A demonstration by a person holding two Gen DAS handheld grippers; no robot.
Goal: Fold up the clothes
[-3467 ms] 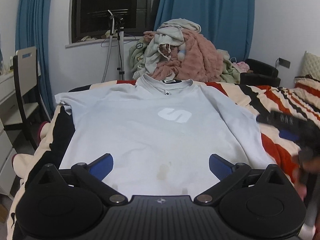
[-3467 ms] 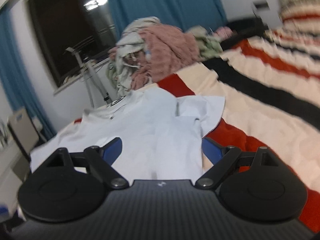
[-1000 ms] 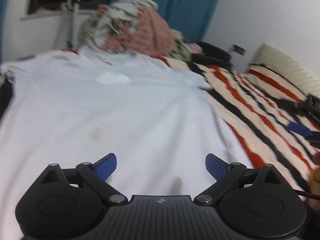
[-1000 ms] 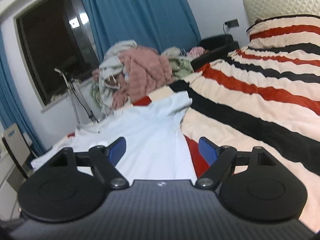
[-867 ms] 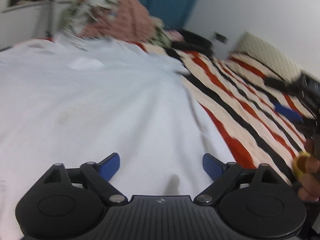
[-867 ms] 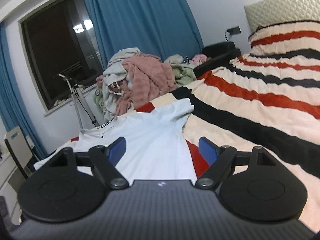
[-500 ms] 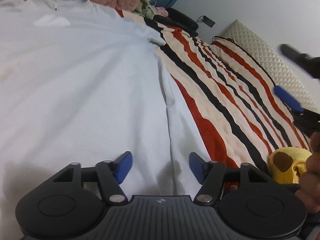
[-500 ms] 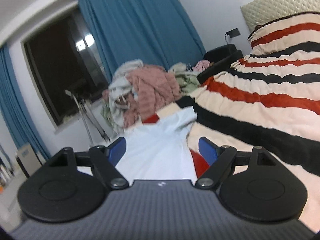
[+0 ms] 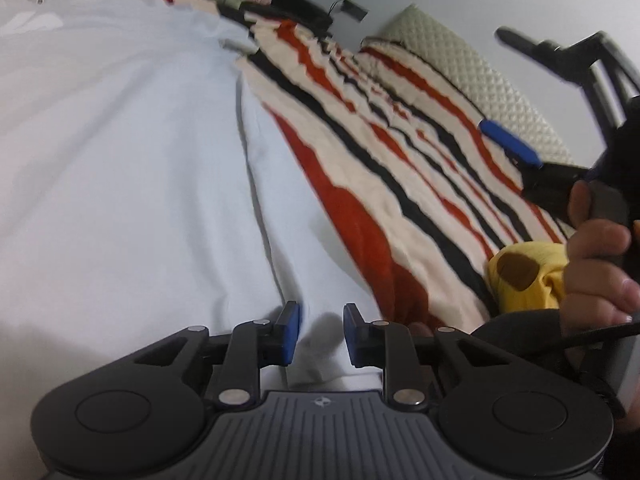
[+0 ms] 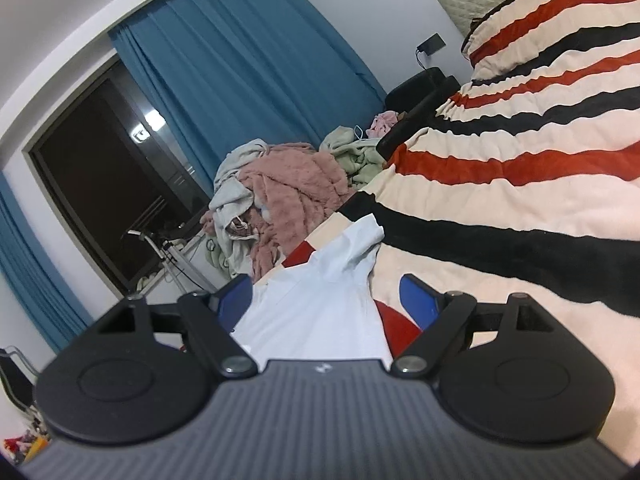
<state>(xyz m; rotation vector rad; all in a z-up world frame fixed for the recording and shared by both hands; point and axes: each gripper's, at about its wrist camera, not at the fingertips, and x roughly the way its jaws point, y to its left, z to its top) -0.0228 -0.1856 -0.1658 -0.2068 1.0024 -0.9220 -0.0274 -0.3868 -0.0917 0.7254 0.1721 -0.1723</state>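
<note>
A pale blue shirt (image 9: 120,168) lies flat on the striped bedspread (image 9: 400,184), its collar at the far end. My left gripper (image 9: 320,334) sits low at the shirt's near right hem, and its blue pads (image 9: 290,332) have closed in on a raised ridge of fabric by the side seam. My right gripper (image 10: 326,300) is open and held above the bed, with only the shirt's right sleeve (image 10: 352,252) visible beyond it. The left wrist view shows the right gripper (image 9: 512,92) at the far right, held by a hand (image 9: 596,248).
A heap of pink, grey and green clothes (image 10: 288,192) sits at the bed's far end below blue curtains (image 10: 248,92) and a dark window. A yellow garment (image 9: 528,276) lies on the bed under the hand. A quilted headboard (image 9: 460,72) is at right.
My left gripper dropped to the shirt's right hem and its fingers went from wide open to closed on the fabric. The right gripper rose and tilted, still open.
</note>
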